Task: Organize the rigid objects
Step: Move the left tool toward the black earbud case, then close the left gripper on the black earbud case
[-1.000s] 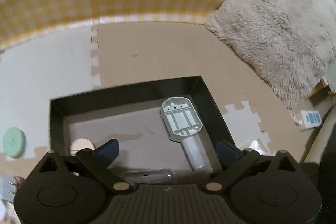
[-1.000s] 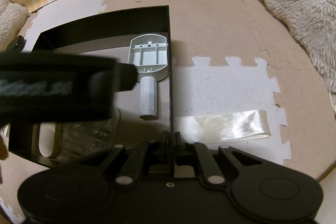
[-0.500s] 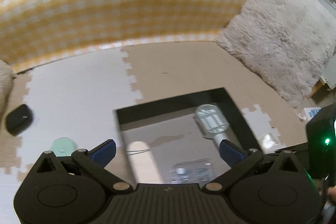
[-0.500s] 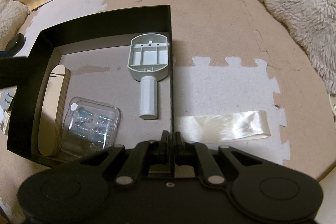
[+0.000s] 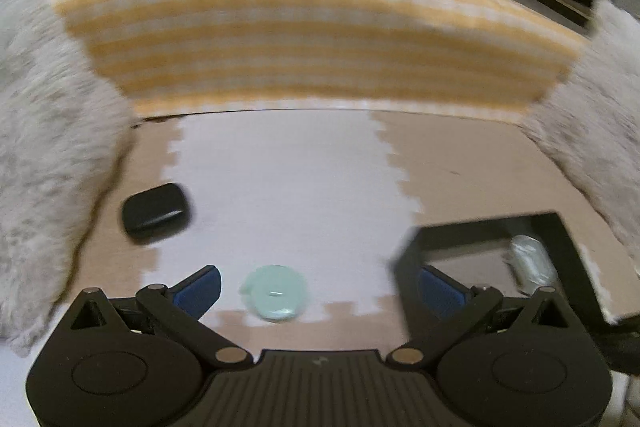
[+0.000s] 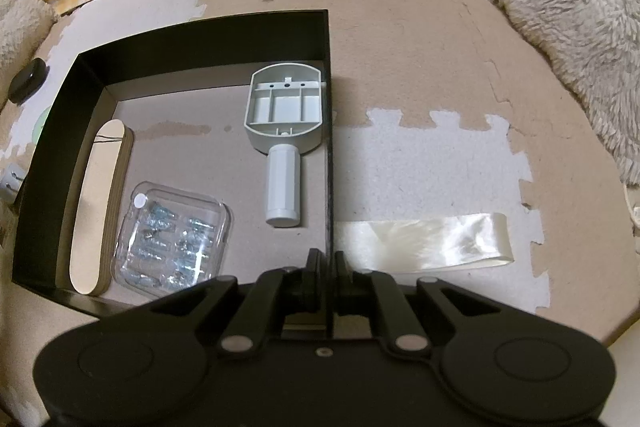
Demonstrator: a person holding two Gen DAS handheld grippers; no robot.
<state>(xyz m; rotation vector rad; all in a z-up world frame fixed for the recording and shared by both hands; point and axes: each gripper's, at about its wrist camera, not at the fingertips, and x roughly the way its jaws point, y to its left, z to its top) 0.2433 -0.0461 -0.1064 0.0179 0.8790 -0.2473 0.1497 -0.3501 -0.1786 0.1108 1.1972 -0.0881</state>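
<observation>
The right claw (image 6: 325, 269) pinches the shallow black cardboard box (image 6: 329, 131) by its wall; the spread left claw (image 5: 318, 287) hovers near the pale-green round disc (image 5: 275, 291), likely the next pick.

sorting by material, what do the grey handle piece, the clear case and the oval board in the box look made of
Grey handle piece: likely moulded plastic, matte, with ribbed compartments inside. Clear case: thin transparent plastic, glossy, its small contents showing through. Oval board: looks like plywood, pale and unfinished, with layered lines along its edge.
</observation>
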